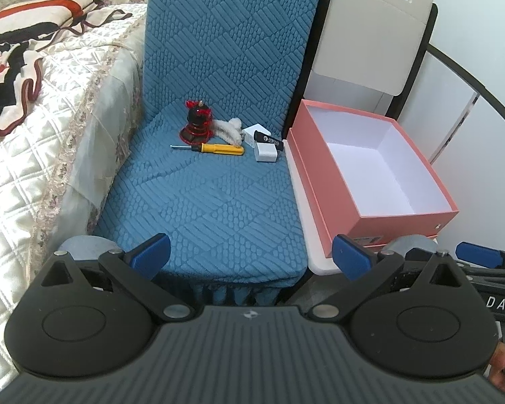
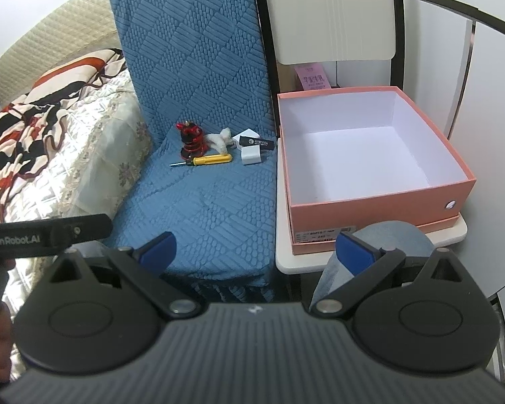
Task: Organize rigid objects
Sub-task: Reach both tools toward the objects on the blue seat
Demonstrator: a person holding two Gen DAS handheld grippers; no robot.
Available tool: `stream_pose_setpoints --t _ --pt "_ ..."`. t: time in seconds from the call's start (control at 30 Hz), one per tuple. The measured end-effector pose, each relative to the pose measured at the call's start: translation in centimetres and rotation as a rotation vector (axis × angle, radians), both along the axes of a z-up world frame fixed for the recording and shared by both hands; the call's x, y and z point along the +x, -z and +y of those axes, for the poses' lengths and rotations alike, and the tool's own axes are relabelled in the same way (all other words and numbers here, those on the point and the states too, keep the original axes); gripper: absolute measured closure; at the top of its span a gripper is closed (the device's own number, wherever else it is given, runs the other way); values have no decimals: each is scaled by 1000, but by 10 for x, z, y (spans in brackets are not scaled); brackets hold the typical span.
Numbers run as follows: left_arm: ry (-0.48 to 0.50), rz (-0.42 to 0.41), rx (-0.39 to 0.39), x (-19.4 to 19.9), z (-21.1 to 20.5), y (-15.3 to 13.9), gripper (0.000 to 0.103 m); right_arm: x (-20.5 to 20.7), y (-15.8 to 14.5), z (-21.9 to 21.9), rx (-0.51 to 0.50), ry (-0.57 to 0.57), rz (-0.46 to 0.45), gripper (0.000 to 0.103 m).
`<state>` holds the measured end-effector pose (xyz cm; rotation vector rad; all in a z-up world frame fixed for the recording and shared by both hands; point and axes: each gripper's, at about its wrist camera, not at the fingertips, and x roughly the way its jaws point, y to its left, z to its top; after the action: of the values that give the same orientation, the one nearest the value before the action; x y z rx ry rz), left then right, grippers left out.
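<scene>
Both grippers hang back at the front edge of a chair draped in a blue quilted cover [image 1: 212, 67], with nothing between them and the stuff at the back of the seat. The left gripper [image 1: 250, 256] has its blue pads spread wide and holds nothing; same deal with the right gripper [image 2: 256, 252], wide apart and empty. The clutter sits bunched near the backrest: a red and black figurine [image 1: 196, 123], a yellow-handled screwdriver [image 1: 215, 148] lying flat just in front of it, a fluffy white thing [image 1: 229, 131] beside the figurine, then a white charger block [image 1: 266, 152] with a black tube [image 1: 268, 139] lying just behind it and a small white box [image 1: 250, 132] behind that. Right of the chair, a pink shoebox [image 2: 373, 213] sits open with a white inside, resting on its lid on a white stool or chair seat [image 2: 286, 252]. A bed with a quilted cream cover [image 1: 33, 155] and a striped blanket [image 1: 13, 54] crowds the left side.
</scene>
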<state>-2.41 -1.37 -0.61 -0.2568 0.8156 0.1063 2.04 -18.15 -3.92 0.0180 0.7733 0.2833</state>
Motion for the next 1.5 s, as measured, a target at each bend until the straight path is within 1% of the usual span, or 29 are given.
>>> stream_pose_setpoints --t 0.3,0.63,0.77,0.93,1.17,1.23,1.27,1.3,1.37,1.5 --pt "-11 42 -7 37 13 13 0 30 12 7 -5 -21 33 0" --pt "-32 78 -14 94 41 31 0 79 29 28 -11 -62 64 0" --pt "-43 84 -8 122 56 43 0 103 38 39 -12 -64 68 0" --pt "-62 71 -27 159 80 57 0 135 51 57 0 -70 85 1" --pt "-55 53 -62 227 111 87 0 178 69 84 -5 -104 55 1" --pt "-53 50 -64 248 119 98 0 192 76 93 -11 -118 48 6" --pt "-50 49 -65 257 122 103 0 198 79 98 -16 -123 46 13" --pt "-46 54 -66 268 126 111 1 206 84 105 -26 -126 45 23" --pt "-36 61 -69 285 131 123 1 219 93 115 -61 -120 44 32" --pt "-25 62 -69 315 142 145 1 244 115 129 -112 -102 41 38"
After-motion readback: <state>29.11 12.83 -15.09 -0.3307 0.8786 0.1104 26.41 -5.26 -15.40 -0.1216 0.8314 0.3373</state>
